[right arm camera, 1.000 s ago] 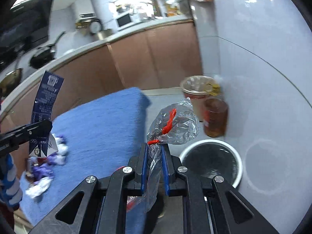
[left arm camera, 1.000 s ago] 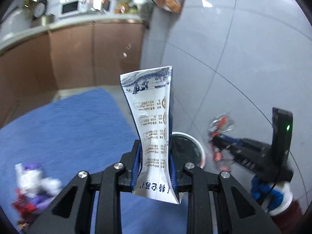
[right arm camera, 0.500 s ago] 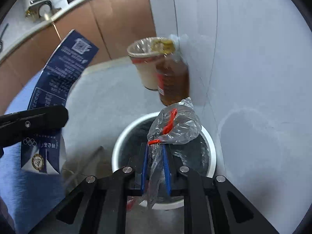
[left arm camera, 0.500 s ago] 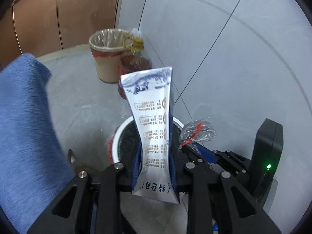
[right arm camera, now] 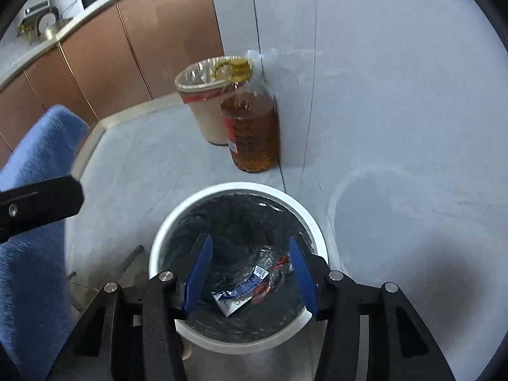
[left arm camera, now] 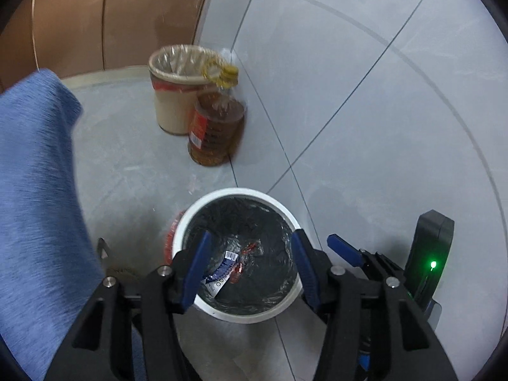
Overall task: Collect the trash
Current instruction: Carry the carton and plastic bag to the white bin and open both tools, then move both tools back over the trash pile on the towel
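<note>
A white-rimmed bin (left arm camera: 203, 203) with a black liner stands on the floor by the tiled wall; it also shows in the right wrist view (right arm camera: 177, 212). At its bottom lie a blue-and-white carton (left arm camera: 222, 270) (right arm camera: 238, 295) and a clear wrapper with red print (left arm camera: 249, 250) (right arm camera: 276, 270). My left gripper (left arm camera: 250, 270) is open and empty right above the bin. My right gripper (right arm camera: 250, 273) is open and empty above it too, just right of the left one (left arm camera: 346, 249).
A beige bin with a clear liner (left arm camera: 173, 95) (right arm camera: 203, 101) and a large oil bottle (left arm camera: 216, 130) (right arm camera: 250, 127) stand against the wall behind. A blue cloth-covered table (left arm camera: 35, 190) (right arm camera: 28, 238) is on the left. Brown cabinets (right arm camera: 95, 54) run behind.
Both grippers opened over the bin. The carton dropped from the left one and the wrapper from the right one; both now lie inside the bin.
</note>
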A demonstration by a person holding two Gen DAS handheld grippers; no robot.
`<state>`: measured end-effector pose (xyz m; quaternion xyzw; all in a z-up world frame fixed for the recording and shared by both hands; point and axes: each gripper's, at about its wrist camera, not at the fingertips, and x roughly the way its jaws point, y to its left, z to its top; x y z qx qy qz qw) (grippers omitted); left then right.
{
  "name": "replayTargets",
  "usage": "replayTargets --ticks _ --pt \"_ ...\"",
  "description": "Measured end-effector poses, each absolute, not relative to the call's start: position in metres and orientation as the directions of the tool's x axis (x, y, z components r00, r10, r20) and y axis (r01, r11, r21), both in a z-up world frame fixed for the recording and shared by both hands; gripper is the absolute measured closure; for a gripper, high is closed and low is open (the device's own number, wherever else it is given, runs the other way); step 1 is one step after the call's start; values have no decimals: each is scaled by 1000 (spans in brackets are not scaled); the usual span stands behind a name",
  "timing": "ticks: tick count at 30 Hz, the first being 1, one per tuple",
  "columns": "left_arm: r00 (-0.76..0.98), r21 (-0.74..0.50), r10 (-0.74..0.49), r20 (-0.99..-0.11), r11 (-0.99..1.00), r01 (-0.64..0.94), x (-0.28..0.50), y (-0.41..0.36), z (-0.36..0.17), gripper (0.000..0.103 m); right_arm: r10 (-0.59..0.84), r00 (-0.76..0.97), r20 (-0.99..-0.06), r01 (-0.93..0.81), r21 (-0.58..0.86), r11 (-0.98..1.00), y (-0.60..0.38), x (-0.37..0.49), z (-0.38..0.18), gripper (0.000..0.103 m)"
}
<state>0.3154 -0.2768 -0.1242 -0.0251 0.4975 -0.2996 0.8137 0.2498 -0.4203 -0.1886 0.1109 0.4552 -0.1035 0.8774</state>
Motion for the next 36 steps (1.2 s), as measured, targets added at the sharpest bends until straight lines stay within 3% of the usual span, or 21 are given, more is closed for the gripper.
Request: replayTargets --ticks 13,21,36 --pt "540 -303 -537 -648 832 464 231 -170 -18 52 10 758 -652 136 174 975 -348 193 -59 52" --pt "685 -239 -448 -575 892 383 168 -80 22 49 80 837 -541 1 148 989 -287 144 19 51" --pt "790 -167 -182 -586 981 102 66 76 1 49 360 825 -436 -308 187 933 -189 87 81 49"
